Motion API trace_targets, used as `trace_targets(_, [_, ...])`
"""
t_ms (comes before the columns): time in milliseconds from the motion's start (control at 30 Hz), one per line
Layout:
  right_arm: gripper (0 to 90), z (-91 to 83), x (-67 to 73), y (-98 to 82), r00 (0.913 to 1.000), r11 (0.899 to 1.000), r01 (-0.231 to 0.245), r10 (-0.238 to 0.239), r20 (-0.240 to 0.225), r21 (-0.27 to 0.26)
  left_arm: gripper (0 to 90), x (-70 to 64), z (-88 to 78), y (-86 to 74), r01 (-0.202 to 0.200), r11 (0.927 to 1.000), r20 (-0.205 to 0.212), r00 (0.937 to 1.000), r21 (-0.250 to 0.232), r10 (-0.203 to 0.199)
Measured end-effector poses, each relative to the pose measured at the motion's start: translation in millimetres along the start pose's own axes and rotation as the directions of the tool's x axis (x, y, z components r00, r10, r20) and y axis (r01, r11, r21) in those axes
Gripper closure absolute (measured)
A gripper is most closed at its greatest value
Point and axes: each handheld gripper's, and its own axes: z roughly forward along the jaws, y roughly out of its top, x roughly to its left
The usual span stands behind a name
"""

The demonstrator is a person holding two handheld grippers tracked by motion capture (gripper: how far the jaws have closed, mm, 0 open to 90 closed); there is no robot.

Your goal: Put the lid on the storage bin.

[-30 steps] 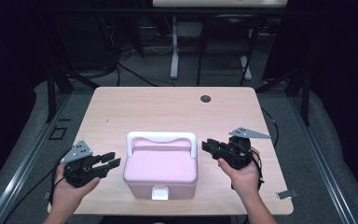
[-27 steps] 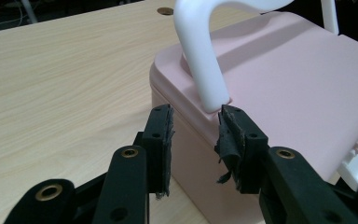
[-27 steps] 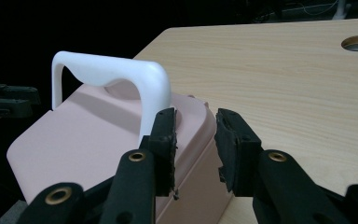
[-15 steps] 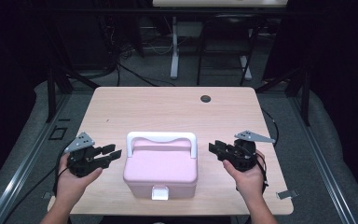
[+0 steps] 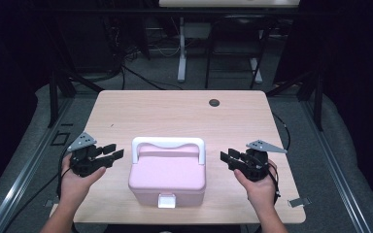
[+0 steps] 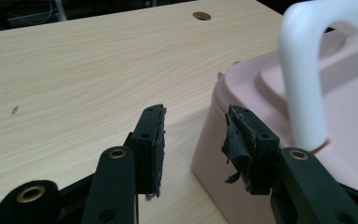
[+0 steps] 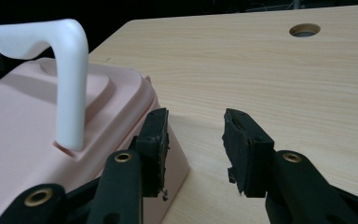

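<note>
A pink box (image 5: 167,177) with a white handle (image 5: 169,143) upright over its lid sits at the front middle of the table. My left gripper (image 5: 115,152) hovers just left of the box, pointing at its side and not touching it. In the left gripper view, the box's corner (image 6: 223,140) lies beyond the open jaws of my left gripper (image 6: 193,128). My right gripper (image 5: 226,157) stands a little off the box's right side, and the right gripper view has the box (image 7: 23,140) to the left of my right gripper (image 7: 196,128). Both sets of jaws have just been opening, with nothing between them.
The wooden table (image 5: 175,116) has a round cable hole (image 5: 214,102) near its far edge. A white latch (image 5: 165,200) sits on the box's front. Bare wood stretches behind the box. Dark floor, cables and a stand's legs lie past the table.
Both grippers' jaws have spread wider. The left gripper has moved farther up the table beside the box. The right gripper has backed off to the right, away from the box's side.
</note>
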Motion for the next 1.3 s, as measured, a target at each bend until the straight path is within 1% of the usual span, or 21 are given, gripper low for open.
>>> trace_targets(100, [59.8, 1.8, -2.2, -4.2, 1.0, 1.0, -0.003, 0.002, 0.009, 0.005, 55.6, 5.2, 1.3, -5.2, 0.019, 0.9998, -0.014, 0.9997, 0.001, -0.019])
trace_targets(200, [59.8, 2.4, -3.6, -7.2, 0.9998, 1.0, 0.006, -0.006, 0.021, 0.003, 55.6, 10.1, 2.4, -11.1, 0.032, 0.9995, -0.029, 0.9991, 0.006, -0.032])
trace_targets(300, [59.8, 2.7, -4.6, -11.8, 0.9989, 1.0, 0.021, -0.021, 0.042, -0.004, 54.0, 14.5, 4.6, -18.9, 0.047, 0.9989, -0.053, 0.9975, 0.002, -0.047])
trace_targets(367, [59.8, 2.6, -5.4, -15.7, 0.9977, 0.999, 0.032, -0.032, 0.059, -0.009, 53.5, 16.6, 5.8, -23.4, 0.054, 0.9985, -0.058, 0.9969, 0.006, -0.053])
trace_targets(433, [59.3, 2.6, -6.1, -19.1, 0.9974, 0.999, 0.032, -0.031, 0.065, -0.019, 53.5, 18.5, 7.3, -27.6, 0.057, 0.9984, -0.066, 0.9962, 0.002, -0.057])
trace_targets(533, [59.1, 3.3, -8.1, -25.3, 0.9959, 0.999, 0.04, -0.039, 0.082, -0.017, 53.5, 21.2, 9.6, -33.6, 0.06, 0.9982, -0.07, 0.9958, 0.007, -0.059])
trace_targets(567, [58.9, 4.3, -9.0, -26.5, 0.9951, 0.999, 0.045, -0.043, 0.089, -0.015, 53.5, 21.7, 9.4, -34.6, 0.055, 0.9982, -0.072, 0.996, 0.021, -0.054])
trace_targets(600, [58.5, 4.7, -9.6, -27.1, 0.9948, 0.999, 0.045, -0.044, 0.092, -0.01, 53.5, 21.7, 10.7, -36.9, 0.059, 0.9982, -0.073, 0.9957, 0.015, -0.058])
trace_targets(700, [57.6, 7.8, -11.5, -29.0, 0.995, 0.999, 0.042, -0.041, 0.091, -0.011, 53.4, 22.7, 12.1, -42.5, 0.056, 0.998, -0.083, 0.9951, 0.027, -0.054])
trace_targets(800, [57.4, 9.8, -12.1, -31.6, 0.9947, 0.999, 0.044, -0.043, 0.093, 0.0, 53.0, 25.2, 12.7, -46.0, 0.061, 0.9972, -0.084, 0.9948, 0.042, -0.058])
trace_targets(833, [57.4, 10.3, -12.2, -32.3, 0.9947, 0.999, 0.045, -0.044, 0.093, -0.002, 52.9, 25.8, 14.2, -47.7, 0.065, 0.9972, -0.089, 0.9941, 0.037, -0.061])
trace_targets(933, [57.3, 10.5, -13.3, -34.5, 0.9944, 0.999, 0.041, -0.041, 0.098, -0.002, 52.4, 27.0, 18.0, -51.5, 0.062, 0.997, -0.09, 0.9943, 0.046, -0.057])
trace_targets(1000, [57.3, 11.2, -14.7, -36.3, 0.9938, 0.999, 0.04, -0.04, 0.103, 0.0, 52.4, 26.9, 20.5, -53.2, 0.05, 0.9972, -0.092, 0.9947, 0.055, -0.045])
trace_targets(1067, [57.4, 12.3, -15.8, -37.3, 0.9934, 0.999, 0.037, -0.038, 0.108, 0.011, 52.4, 26.6, 21.9, -54.1, 0.047, 0.997, -0.089, 0.9952, 0.061, -0.042])
trace_targets(1167, [57.6, 13.9, -16.8, -38.9, 0.9937, 1.0, 0.028, -0.029, 0.108, 0.014, 52.3, 26.3, 22.8, -55.1, 0.054, 0.9967, -0.086, 0.9951, 0.06, -0.048])
trace_targets(1200, [57.8, 14.7, -17.1, -39.5, 0.9936, 0.999, 0.031, -0.033, 0.108, 0.018, 52.3, 26.1, 23.3, -55.4, 0.054, 0.9969, -0.089, 0.9949, 0.057, -0.049])
trace_targets(1267, [57.8, 16.0, -17.0, -40.5, 0.9939, 0.999, 0.026, -0.029, 0.107, 0.026, 52.3, 26.0, 23.5, -55.7, 0.053, 0.9963, -0.083, 0.9954, 0.068, -0.047])
trace_targets(1300, [57.9, 16.5, -17.2, -40.9, 0.9938, 0.999, 0.029, -0.032, 0.107, 0.032, 52.3, 25.6, 24.4, -56.1, 0.053, 0.9966, -0.083, 0.9954, 0.063, -0.047])
